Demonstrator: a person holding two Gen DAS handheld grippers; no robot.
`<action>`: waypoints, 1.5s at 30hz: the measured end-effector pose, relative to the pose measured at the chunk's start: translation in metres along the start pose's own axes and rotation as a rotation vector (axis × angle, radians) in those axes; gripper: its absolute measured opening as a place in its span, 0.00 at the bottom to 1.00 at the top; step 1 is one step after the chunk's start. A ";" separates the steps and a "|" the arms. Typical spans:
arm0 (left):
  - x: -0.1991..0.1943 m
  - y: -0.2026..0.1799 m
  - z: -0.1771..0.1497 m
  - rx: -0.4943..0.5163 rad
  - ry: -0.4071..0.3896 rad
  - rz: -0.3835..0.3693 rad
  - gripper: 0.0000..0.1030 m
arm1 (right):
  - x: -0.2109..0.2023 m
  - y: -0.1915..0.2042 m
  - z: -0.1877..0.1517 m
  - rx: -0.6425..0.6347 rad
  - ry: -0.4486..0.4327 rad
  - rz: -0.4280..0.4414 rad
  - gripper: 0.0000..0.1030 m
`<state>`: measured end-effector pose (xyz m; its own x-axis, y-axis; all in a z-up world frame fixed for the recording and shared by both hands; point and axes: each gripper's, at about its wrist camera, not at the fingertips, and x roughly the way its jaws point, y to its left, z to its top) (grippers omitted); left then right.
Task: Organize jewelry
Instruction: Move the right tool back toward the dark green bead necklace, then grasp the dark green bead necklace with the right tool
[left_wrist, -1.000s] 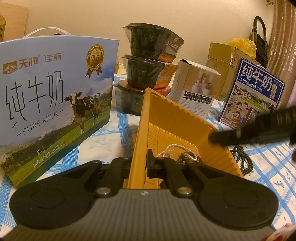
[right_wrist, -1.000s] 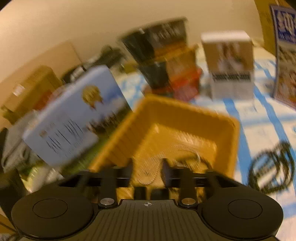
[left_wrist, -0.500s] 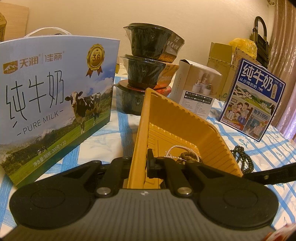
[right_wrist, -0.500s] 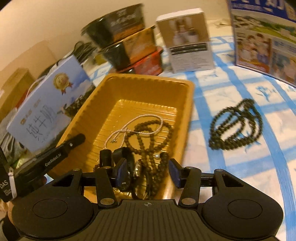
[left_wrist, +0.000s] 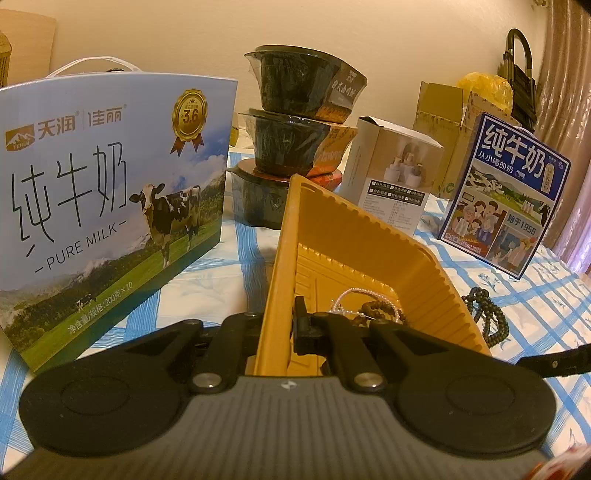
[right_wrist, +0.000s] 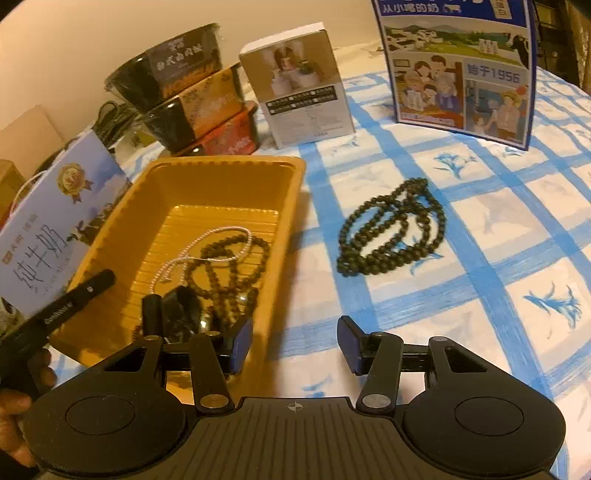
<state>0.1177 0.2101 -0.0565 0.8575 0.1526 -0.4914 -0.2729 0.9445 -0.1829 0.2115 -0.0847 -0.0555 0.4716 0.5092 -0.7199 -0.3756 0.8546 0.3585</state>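
Both wrist views look closely, slightly downward, sharing the yellow tray (left_wrist: 354, 236).

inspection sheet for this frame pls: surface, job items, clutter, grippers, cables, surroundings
Surface: blue-checked tablecloth with whale prints.
Job's things: yellow tray holds a pearl strand, brown beads and a dark item; dark bead necklace lies on the cloth right of the tray.
Clutter: large milk carton, stacked black bowls, white box, blue milk box.
Grippers: left gripper clamped on the tray wall; right gripper open, empty, beside the tray.
Cables: dark cords behind the bowls.
Surroundings: beige wall, cardboard boxes.
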 end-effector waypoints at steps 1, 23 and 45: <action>0.000 0.000 0.000 0.000 0.000 0.000 0.05 | 0.000 -0.001 -0.001 0.001 0.001 -0.006 0.50; -0.001 0.000 -0.003 0.004 0.004 0.005 0.05 | 0.006 -0.014 -0.006 0.011 0.019 -0.063 0.50; 0.000 0.002 -0.004 -0.002 0.013 0.004 0.05 | 0.027 -0.062 0.002 -0.040 -0.041 -0.221 0.50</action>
<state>0.1153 0.2111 -0.0600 0.8507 0.1529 -0.5030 -0.2775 0.9432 -0.1826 0.2486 -0.1241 -0.0958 0.5780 0.3143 -0.7531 -0.2902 0.9417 0.1703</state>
